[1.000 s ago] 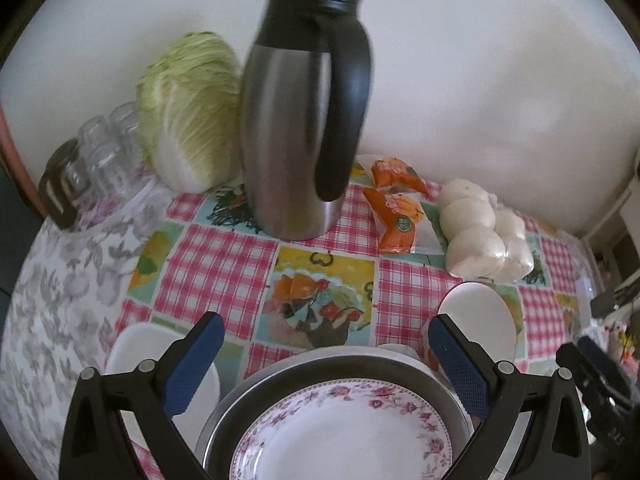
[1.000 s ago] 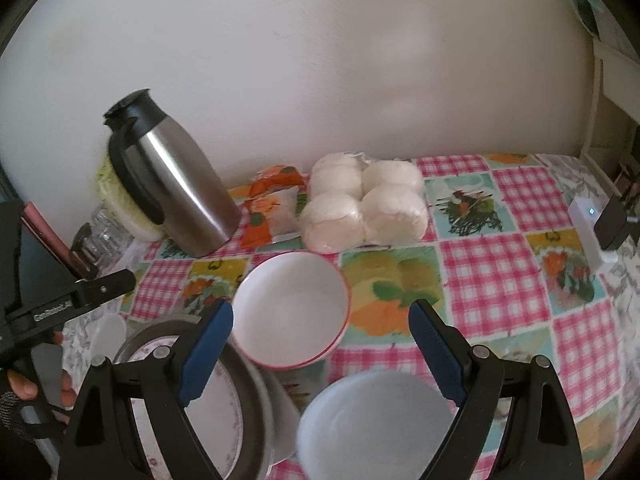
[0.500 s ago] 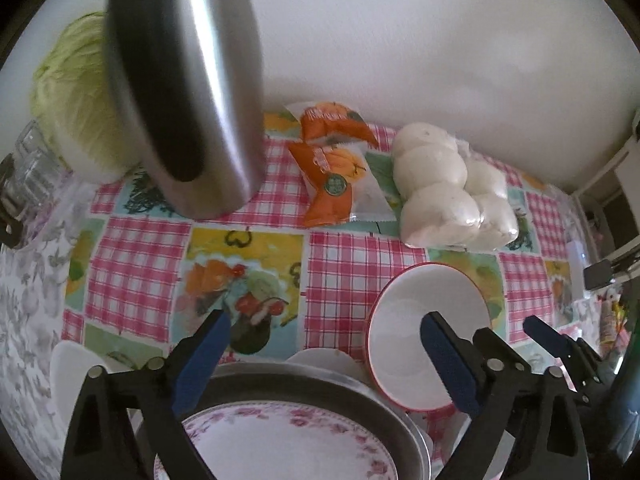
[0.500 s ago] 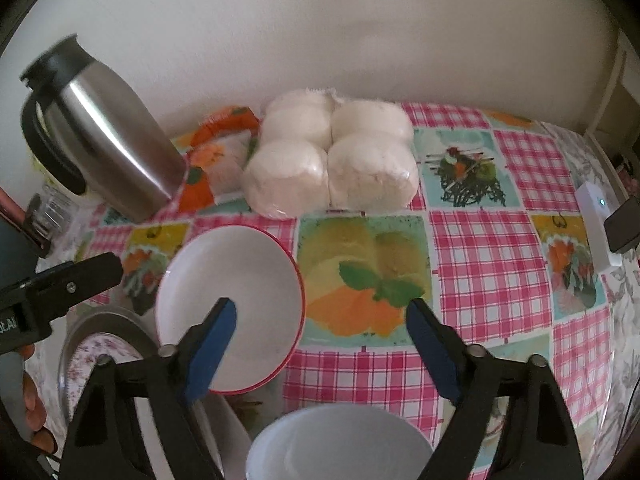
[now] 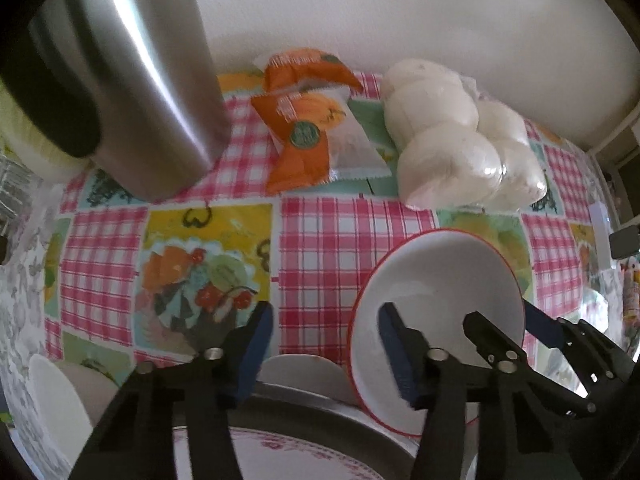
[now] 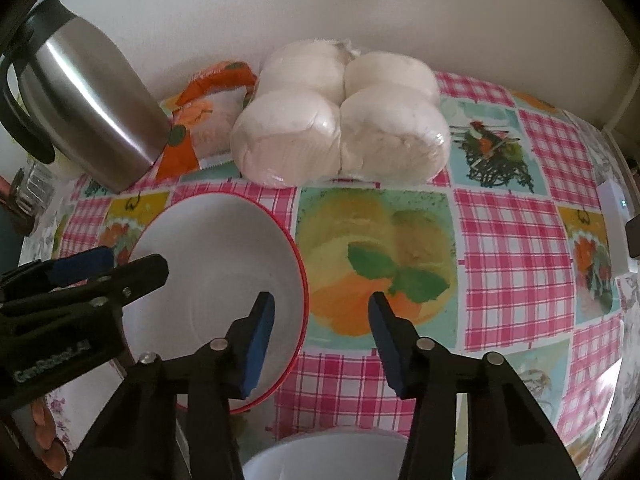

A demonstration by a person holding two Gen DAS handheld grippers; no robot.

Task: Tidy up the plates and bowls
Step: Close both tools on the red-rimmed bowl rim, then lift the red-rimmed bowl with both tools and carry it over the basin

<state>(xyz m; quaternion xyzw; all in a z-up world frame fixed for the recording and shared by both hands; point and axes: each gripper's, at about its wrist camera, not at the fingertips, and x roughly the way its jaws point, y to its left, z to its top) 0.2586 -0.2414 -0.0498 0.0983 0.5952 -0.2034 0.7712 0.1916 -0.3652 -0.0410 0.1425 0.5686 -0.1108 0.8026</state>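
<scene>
A white bowl with a red rim (image 5: pixel 436 280) (image 6: pixel 216 264) sits on the checked tablecloth between both grippers. My left gripper (image 5: pixel 324 344) is open, its right finger over the bowl's near left rim. My right gripper (image 6: pixel 320 332) is open, its left finger inside the bowl's right rim and its right finger outside. A floral plate (image 5: pixel 304 460) lies in a metal pan (image 5: pixel 320 404) under the left gripper. A small white bowl (image 5: pixel 56 396) is at the lower left. Another white bowl (image 6: pixel 324 456) is below the right gripper.
A steel jug (image 5: pixel 132 80) (image 6: pixel 92 104) stands at the back left. Orange snack packets (image 5: pixel 308 128) and a bag of white buns (image 6: pixel 340 116) lie by the wall. A white device (image 6: pixel 616 220) sits at the right table edge.
Both grippers have moved forward and closer to the red-rimmed bowl. Both sets of jaws have narrowed, and the right gripper's fingers now straddle the bowl's right rim.
</scene>
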